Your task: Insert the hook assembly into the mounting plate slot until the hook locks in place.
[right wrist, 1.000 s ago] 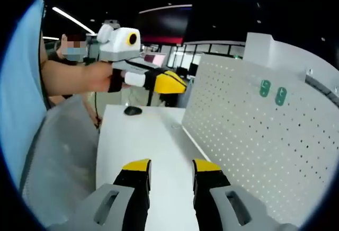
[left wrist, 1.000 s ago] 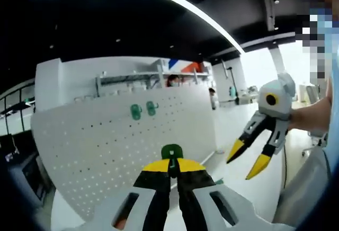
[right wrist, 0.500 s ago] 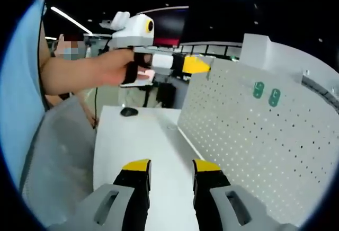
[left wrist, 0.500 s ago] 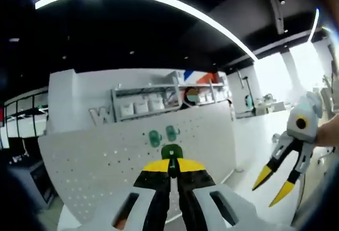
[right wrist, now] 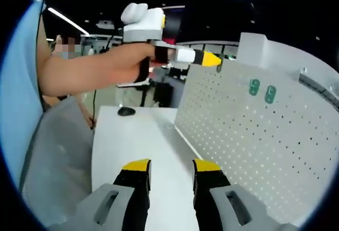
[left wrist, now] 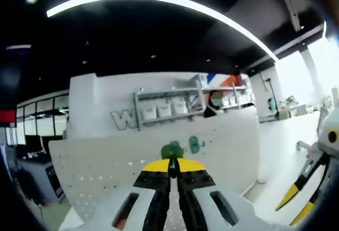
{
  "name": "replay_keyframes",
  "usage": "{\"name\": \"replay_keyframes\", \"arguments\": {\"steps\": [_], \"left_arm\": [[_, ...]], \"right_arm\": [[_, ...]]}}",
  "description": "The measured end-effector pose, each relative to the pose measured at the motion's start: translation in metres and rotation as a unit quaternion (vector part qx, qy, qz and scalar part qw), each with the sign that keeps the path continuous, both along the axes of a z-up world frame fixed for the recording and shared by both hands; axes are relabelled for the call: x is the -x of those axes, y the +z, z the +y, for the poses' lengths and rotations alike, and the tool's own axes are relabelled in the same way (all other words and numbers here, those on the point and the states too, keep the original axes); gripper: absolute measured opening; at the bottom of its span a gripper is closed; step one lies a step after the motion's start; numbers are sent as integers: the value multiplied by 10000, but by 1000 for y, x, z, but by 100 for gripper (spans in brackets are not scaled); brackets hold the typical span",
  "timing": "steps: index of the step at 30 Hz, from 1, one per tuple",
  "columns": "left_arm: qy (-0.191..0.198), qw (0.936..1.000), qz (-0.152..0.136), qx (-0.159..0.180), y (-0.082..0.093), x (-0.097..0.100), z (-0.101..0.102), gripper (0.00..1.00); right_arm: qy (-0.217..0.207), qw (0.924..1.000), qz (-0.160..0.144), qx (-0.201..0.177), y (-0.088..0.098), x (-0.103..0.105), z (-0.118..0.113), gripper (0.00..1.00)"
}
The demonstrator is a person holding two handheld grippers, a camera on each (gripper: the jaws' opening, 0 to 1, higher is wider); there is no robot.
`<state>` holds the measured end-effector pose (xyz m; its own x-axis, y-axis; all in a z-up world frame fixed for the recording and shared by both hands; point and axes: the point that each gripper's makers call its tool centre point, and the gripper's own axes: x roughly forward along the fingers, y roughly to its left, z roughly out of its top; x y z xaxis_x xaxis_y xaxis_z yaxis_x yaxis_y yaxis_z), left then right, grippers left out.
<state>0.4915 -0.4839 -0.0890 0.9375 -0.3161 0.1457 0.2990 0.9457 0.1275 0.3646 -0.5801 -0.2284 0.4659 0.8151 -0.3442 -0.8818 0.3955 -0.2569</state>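
green hook (left wrist: 171,151) mostly hidden between clamped left gripper (left wrist: 170,168) jaws, now nearer the pegboard (right wrist: 254,135); right gripper (right wrist: 170,168) jaws apart

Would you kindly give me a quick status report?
Left gripper shut on green hook, nearing pegboard. Right gripper open, empty. Two green hooks already mounted.

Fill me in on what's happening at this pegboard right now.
A person holds a gripper in each hand in front of a white pegboard. The left gripper is shut on a green hook, held up near the board's top edge, beside the two green hooks already mounted there. It is not yet seated. The right gripper hangs open and empty over the white table.
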Motion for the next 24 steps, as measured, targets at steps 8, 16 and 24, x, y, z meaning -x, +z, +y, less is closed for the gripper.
{"name": "replay_keyframes", "arguments": {"steps": [8,16,24], "left_arm": [[350,9994,66,-6,0,-26,2,3],[477,9988,138,-13,0,-48,-3,3],[617,9977,269,3,-5,-67,1,3]], "right_arm": [[-72,10000,-24,-11,1,-3,-5,30],[-206,9997,-57,-81,5,-7,-14,30],[-375,9992,-67,-157,7,-11,-25,31]]}}
